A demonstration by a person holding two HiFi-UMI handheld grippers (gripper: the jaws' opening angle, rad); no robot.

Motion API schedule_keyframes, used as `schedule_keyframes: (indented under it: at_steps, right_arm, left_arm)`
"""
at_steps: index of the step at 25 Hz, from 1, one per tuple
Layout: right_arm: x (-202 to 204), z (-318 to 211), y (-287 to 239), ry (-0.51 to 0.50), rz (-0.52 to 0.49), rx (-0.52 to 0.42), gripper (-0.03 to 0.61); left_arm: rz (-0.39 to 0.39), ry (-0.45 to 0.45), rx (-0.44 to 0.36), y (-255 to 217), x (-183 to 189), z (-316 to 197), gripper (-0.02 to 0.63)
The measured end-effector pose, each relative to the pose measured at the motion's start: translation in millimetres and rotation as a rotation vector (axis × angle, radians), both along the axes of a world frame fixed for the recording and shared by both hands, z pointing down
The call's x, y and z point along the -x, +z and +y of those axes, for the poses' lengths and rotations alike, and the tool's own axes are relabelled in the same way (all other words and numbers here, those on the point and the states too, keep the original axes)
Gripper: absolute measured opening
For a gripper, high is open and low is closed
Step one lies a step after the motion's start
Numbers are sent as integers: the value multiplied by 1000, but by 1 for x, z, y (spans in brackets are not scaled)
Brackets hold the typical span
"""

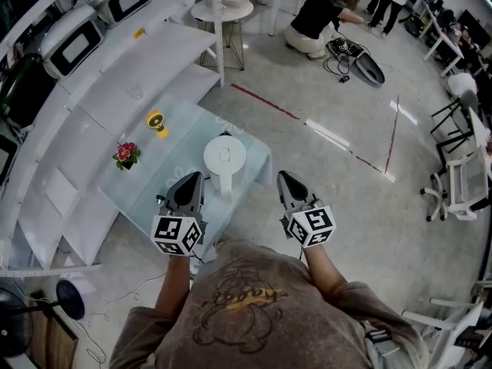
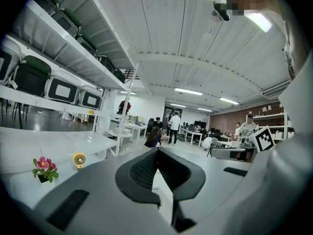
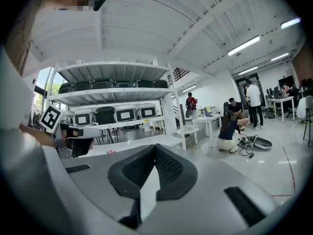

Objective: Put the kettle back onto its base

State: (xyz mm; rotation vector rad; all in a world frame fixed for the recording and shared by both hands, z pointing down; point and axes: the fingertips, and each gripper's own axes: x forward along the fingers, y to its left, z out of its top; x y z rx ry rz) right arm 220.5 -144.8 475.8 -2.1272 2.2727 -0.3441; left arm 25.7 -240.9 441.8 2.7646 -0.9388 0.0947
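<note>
On glass table (image 1: 181, 140), kettle (image 1: 224, 160), base perhaps hidden beneath, left tool (image 1: 191, 178), right tool (image 1: 285, 178) both closed, empty

Plastic, gloss and matt grey

The kettle (image 1: 224, 160) looks like smooth white plastic with a slight sheen; the table (image 1: 165, 174) top is pale, glossy and glass-like. The left tool (image 2: 157, 151) and right tool (image 3: 155, 147) have matt grey shells and black, finely ribbed pads (image 2: 142, 170). At the table's 3 o'clock, the floor (image 1: 330, 175) is polished grey.
</note>
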Motion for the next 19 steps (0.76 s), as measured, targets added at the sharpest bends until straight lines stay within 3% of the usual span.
schedule_keyframes:
  at_steps: [19]
  right_arm:
    - [7,6,9,-9,-8,15,-3]
  left_arm:
    - [7,-10,12,3,4,6,21]
